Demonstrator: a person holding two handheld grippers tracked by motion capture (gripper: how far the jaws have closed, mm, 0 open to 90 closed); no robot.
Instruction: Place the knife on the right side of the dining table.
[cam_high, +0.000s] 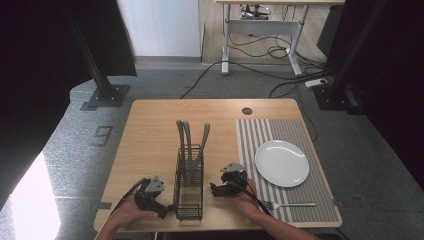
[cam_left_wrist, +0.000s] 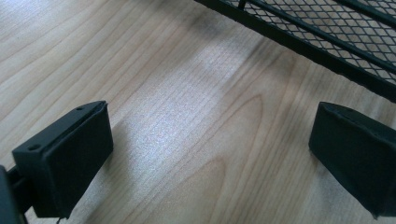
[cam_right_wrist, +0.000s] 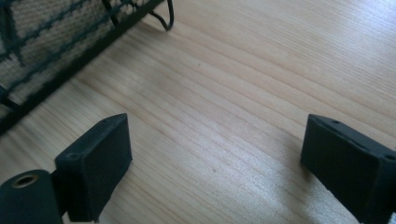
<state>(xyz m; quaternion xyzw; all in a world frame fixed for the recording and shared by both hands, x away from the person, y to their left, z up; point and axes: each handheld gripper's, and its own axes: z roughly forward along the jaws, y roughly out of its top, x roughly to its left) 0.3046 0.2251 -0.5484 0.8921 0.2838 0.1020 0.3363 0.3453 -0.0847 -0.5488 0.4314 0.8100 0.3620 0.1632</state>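
Beside the rack, left: left tongs (cam_high: 167, 212) low at the near left corner of the wire rack (cam_high: 189, 187), jaws spread wide with nothing between them; in the left gripper view bare wood lies between the jaws and the rack's mesh wall (cam_left_wrist: 327, 32) crosses the upper right.
Beside the rack, right: right tongs (cam_high: 214, 189) just right of the rack's near half, jaws spread wide and empty, aimed toward the rack; the right gripper view has the rack's base (cam_right_wrist: 56, 60) at upper left.
Hands: left hand (cam_high: 127, 212) and right hand (cam_high: 247, 200) each wrap a gripper, forearms coming in from the near edge of the table (cam_high: 150, 135).
Rack: long axis runs away from the person; three utensil handles (cam_high: 189, 137) stand upright in its far end, leaning slightly.
Right of the rack: striped placemat (cam_high: 280, 127) carrying a white plate (cam_high: 281, 163); a fork (cam_high: 290, 204) lies on its near edge, crosswise to the rack, tines toward the rack.
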